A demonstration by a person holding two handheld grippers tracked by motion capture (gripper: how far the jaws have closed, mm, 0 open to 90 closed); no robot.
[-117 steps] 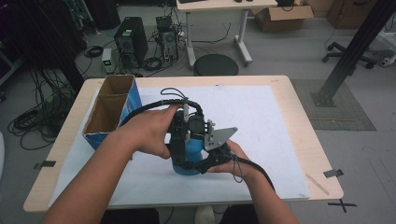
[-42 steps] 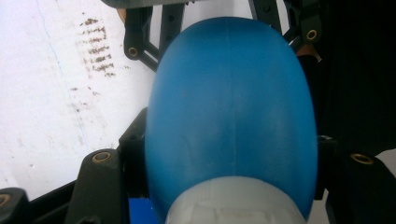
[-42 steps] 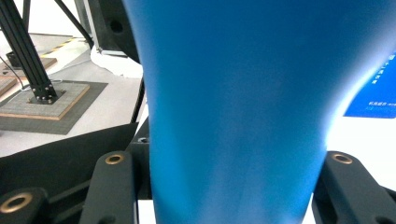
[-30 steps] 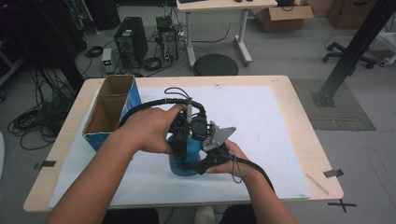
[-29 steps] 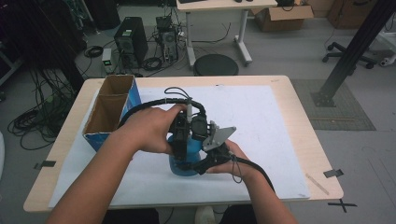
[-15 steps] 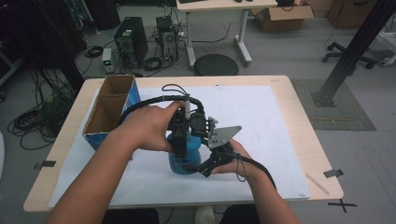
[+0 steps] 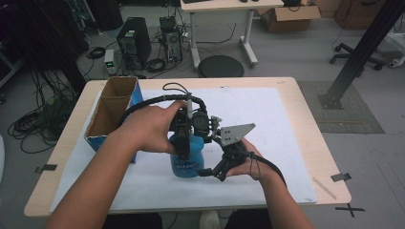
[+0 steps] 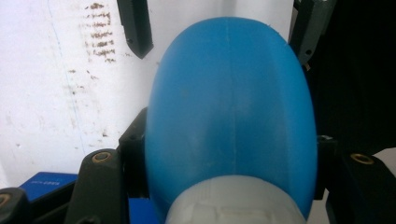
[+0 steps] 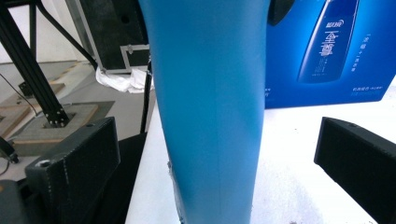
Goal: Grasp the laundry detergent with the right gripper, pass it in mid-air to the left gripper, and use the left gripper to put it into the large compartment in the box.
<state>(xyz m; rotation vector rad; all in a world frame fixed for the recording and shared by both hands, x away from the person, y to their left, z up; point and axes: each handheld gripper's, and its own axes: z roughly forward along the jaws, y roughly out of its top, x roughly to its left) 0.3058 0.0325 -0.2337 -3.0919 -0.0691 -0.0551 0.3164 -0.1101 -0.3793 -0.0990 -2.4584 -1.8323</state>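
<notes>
While the blue bottle [image 7: 187, 157] stands upright, left tongs [image 7: 183, 141] clamped on its top, right tongs [image 7: 210, 172] spread apart around its base.

Blue box [image 9: 327, 51]: printed bottle picture bearing pale characters, too small to read. Blue bottle [image 7: 187, 162]: label illegible.

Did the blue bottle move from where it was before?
No. In the high view the blue bottle stands at the same spot on the white sheet, level with the near end of the cardboard box.

Blue bottle [image 7: 187, 160], black tools
</notes>
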